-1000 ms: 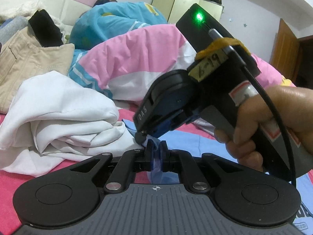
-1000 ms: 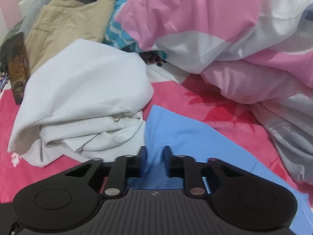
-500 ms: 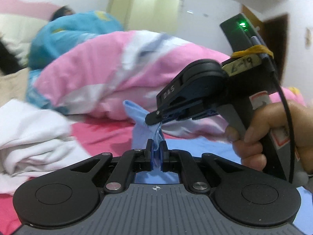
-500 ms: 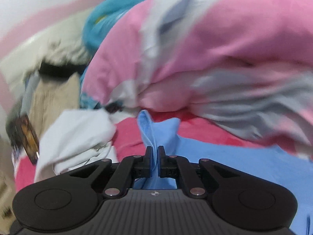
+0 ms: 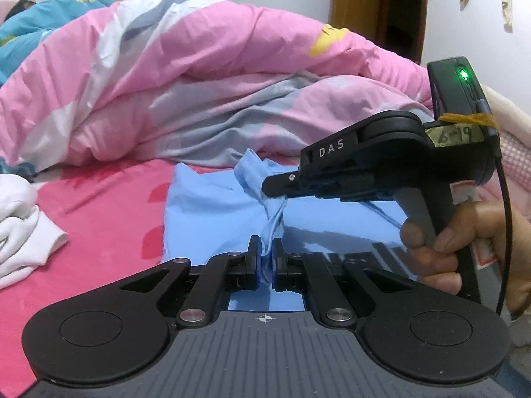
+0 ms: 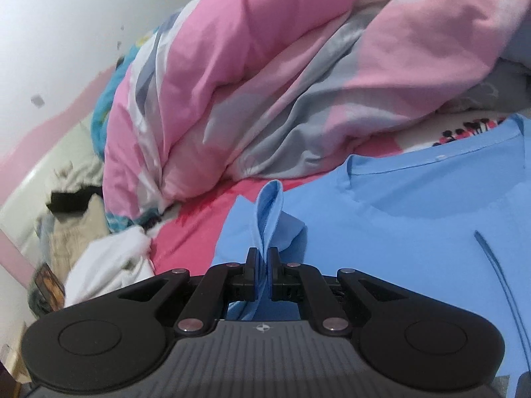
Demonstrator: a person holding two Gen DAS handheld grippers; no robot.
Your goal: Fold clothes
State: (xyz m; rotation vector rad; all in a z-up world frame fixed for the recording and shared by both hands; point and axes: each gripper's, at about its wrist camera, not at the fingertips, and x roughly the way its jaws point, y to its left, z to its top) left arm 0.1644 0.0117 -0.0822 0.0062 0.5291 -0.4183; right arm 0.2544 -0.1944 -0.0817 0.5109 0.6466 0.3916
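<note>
Fingers (image 5: 253,258) of the left gripper (image 5: 265,262) are pinching a bunched edge of the blue shirt (image 5: 212,205), pads closed on the cloth. Fingers (image 6: 252,265) of the right gripper (image 6: 263,270) are likewise pinching a raised fold of the same shirt (image 6: 415,232); in the left view that gripper (image 5: 282,190) is gripping the cloth just beyond the left one.

Shirt position: lying mostly flat on the red bed sheet (image 5: 109,219), in front of the pink duvet (image 5: 199,83), with its neckline visible in the right view.

Step in hand, judged: both grippers are holding one edge, likely a sleeve or side, preparing the first fold.

Next move calls for: carrying the pinched edge together across the body of the shirt, keeping it taut and level, then releasing once it is lying flat.

Pose: both grippers are pointing slightly downward. A hand (image 5: 464,248) is wrapping the right handle, sideways to the left camera. A white garment (image 5: 23,232) is lying well apart on the left.
</note>
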